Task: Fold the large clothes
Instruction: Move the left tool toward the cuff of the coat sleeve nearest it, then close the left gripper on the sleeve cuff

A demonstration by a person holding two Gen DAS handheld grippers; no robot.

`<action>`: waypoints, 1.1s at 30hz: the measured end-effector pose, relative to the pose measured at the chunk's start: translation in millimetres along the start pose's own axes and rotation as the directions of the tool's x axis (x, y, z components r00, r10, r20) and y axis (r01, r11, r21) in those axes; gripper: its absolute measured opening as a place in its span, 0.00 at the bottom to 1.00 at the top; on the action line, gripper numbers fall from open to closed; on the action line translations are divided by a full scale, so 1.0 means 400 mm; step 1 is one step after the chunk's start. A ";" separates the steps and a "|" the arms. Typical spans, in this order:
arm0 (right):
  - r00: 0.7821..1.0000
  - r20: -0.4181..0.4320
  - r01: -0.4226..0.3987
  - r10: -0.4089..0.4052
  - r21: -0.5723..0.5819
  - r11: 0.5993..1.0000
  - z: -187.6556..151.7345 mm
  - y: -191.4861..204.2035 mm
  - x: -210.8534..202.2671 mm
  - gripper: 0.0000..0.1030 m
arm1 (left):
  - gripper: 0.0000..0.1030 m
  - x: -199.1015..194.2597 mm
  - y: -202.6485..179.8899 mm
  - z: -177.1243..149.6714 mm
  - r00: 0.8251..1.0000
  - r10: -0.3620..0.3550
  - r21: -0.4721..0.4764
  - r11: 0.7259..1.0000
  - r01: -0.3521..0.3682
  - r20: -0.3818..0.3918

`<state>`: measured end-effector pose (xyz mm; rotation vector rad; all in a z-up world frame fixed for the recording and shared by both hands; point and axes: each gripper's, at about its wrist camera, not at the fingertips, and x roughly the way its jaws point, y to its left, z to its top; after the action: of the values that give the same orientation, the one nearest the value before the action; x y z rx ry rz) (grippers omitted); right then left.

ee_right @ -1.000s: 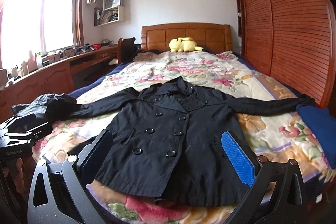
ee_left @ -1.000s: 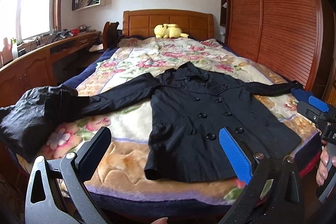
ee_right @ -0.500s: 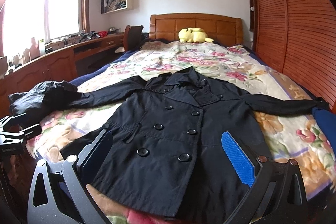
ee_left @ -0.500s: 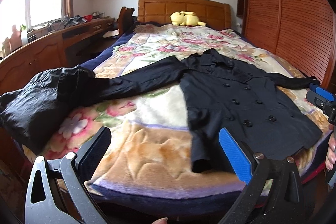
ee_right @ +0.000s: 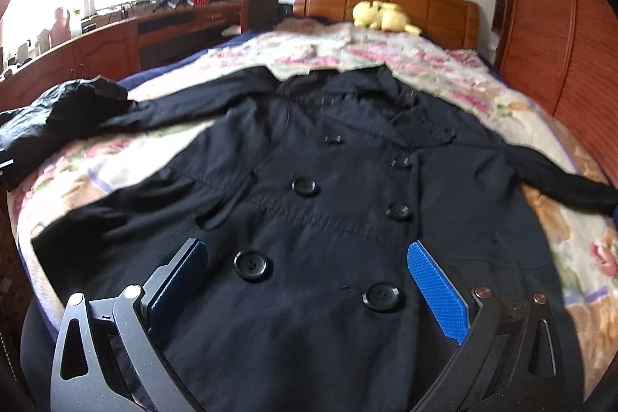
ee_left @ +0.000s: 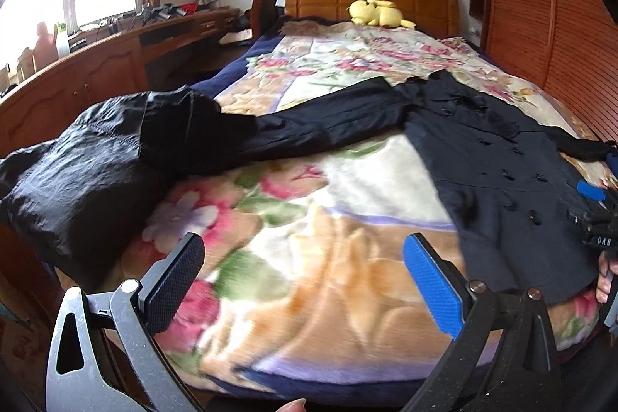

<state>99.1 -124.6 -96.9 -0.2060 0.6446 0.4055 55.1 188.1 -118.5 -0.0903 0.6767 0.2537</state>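
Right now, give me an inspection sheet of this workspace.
Surface: bed under a floral blanket.
Job's things: black coat spread flat, buttoned front up, both sleeves out to the sides.
Clutter: second dark garment bunched at the bed's left edge; yellow plush toy by the headboard.
Grippers: left gripper open over the blanket; right gripper open over the coat's lower front.
Cables: nothing seen.
Surroundings: wooden desk, louvred wardrobe.

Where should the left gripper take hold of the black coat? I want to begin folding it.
Judging from its pose, grip the coat by its outstretched sleeve, coming from the bed's near edge: it lies flat and straight, reaching toward the open left gripper.
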 end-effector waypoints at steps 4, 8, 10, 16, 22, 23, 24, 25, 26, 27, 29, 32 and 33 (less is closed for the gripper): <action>0.999 -0.041 -0.031 0.032 0.043 0.999 -0.019 -0.025 0.040 1.00 | 1.00 0.037 0.059 0.023 1.000 0.001 -0.015 1.000 -0.002 -0.014; 0.997 -0.046 -0.056 0.061 0.095 0.994 -0.040 -0.050 0.051 1.00 | 1.00 0.066 0.118 0.058 1.000 0.013 -0.022 1.000 -0.014 -0.011; 0.998 -0.034 -0.050 0.053 0.080 0.996 -0.041 -0.047 0.038 1.00 | 1.00 0.076 0.150 0.077 1.000 0.018 -0.024 1.000 -0.018 -0.002; 0.999 0.001 -0.053 0.053 0.058 0.997 -0.052 -0.037 0.029 1.00 | 1.00 0.097 0.271 0.142 1.000 0.027 -0.108 0.994 -0.025 0.015; 0.996 0.020 -0.083 0.082 0.075 0.994 -0.061 -0.041 0.052 1.00 | 0.81 0.135 0.361 0.193 0.999 0.043 -0.179 0.983 -0.046 -0.020; 0.996 0.023 -0.086 0.084 0.078 0.993 -0.063 -0.042 0.051 1.00 | 0.75 0.143 0.369 0.199 0.998 0.053 -0.181 0.982 -0.057 -0.027; 0.996 0.025 -0.087 0.086 0.080 0.993 -0.059 -0.042 0.059 1.00 | 0.70 0.153 0.375 0.204 0.997 0.067 -0.178 0.981 -0.073 -0.038; 0.996 0.026 -0.088 0.086 0.081 0.993 -0.060 -0.041 0.058 1.00 | 0.68 0.160 0.379 0.207 0.996 0.077 -0.174 0.981 -0.083 -0.044; 0.996 0.026 -0.087 0.085 0.080 0.993 -0.060 -0.040 0.059 1.00 | 0.63 0.170 0.382 0.211 0.995 0.087 -0.165 0.982 -0.095 -0.053; 0.996 0.027 -0.087 0.085 0.080 0.993 -0.061 -0.040 0.059 1.00 | 0.59 0.181 0.382 0.214 0.994 0.090 -0.158 0.983 -0.099 -0.063; 0.996 0.030 -0.089 0.087 0.082 0.993 -0.061 -0.039 0.061 1.00 | 0.56 0.202 0.386 0.219 0.992 0.094 -0.152 0.983 -0.107 -0.085; 0.995 0.028 -0.094 0.092 0.085 0.992 -0.062 -0.039 0.062 1.00 | 0.55 0.224 0.398 0.228 0.989 0.107 -0.167 0.978 -0.123 -0.100; 0.995 0.028 -0.094 0.092 0.085 0.992 -0.062 -0.039 0.063 1.00 | 0.55 0.230 0.401 0.230 0.988 0.110 -0.171 0.977 -0.127 -0.104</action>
<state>110.6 -138.6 -130.8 -0.0891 0.6486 0.4682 138.2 376.8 -104.8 -0.2341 0.7532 0.4267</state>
